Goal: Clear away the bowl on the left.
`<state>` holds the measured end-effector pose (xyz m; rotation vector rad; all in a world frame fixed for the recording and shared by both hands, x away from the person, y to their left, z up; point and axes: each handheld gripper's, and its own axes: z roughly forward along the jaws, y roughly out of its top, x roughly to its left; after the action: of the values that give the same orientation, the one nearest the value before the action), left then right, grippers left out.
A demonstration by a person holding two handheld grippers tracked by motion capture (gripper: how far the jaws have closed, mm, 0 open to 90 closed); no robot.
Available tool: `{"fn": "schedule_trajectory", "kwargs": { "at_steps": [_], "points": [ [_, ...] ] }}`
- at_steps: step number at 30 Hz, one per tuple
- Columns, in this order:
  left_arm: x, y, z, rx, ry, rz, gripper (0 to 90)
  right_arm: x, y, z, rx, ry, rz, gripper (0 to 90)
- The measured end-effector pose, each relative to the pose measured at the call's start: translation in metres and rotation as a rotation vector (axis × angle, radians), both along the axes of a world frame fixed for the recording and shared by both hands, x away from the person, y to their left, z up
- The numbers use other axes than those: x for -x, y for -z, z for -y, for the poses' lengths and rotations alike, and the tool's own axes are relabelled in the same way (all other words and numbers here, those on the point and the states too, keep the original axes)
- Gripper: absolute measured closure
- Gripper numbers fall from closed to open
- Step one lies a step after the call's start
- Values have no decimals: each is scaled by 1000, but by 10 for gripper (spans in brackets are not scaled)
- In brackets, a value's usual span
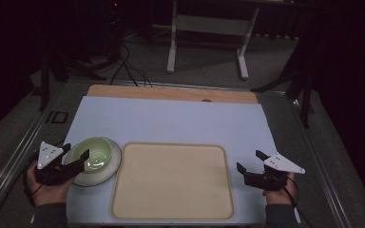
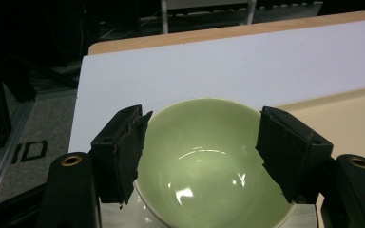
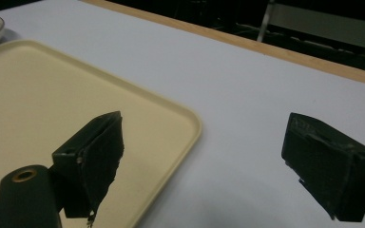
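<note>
Jaws of the left gripper [image 1: 76, 159] stand wide on either side of the green bowl [image 1: 93, 153] — whether the pads press its rim or merely flank it I cannot tell. Landmark for all: the beige tray [image 1: 173, 209]. That bowl sits on a white plate [image 1: 105, 172] just left of the tray. Right of the tray, the right gripper [image 1: 249, 161] hovers over the pale mat [image 1: 171, 121] — jaws spread apart, nothing between them
</note>
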<state>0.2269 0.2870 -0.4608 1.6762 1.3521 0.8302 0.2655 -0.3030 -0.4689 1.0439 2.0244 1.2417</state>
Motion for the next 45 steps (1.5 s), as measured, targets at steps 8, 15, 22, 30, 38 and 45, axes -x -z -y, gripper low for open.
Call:
{"fn": "schedule_trajectory", "kwargs": {
  "at_steps": [8, 15, 22, 30, 38, 45],
  "points": [
    [0, 0, -4, 25, -18, -9, 339, 0, -1, -5, 9, -21, 17, 121],
    [-3, 1, -8, 31, -37, -18, 335, -1, 1, -7, 43, -23, 24, 121],
    [-6, 1, -11, 33, -58, -22, 339, 0, 0, -5, 39, -15, 39, 120],
    [-11, 4, -18, 54, -77, -32, 346, 0, -1, -5, 39, -13, 48, 121],
    [-21, 9, -20, 61, -91, -67, 350, -1, -1, -5, 30, -8, 48, 116],
    [-27, 13, -25, 106, -80, -92, 439, -1, 0, -7, 32, -10, 50, 116]
  ]
}}
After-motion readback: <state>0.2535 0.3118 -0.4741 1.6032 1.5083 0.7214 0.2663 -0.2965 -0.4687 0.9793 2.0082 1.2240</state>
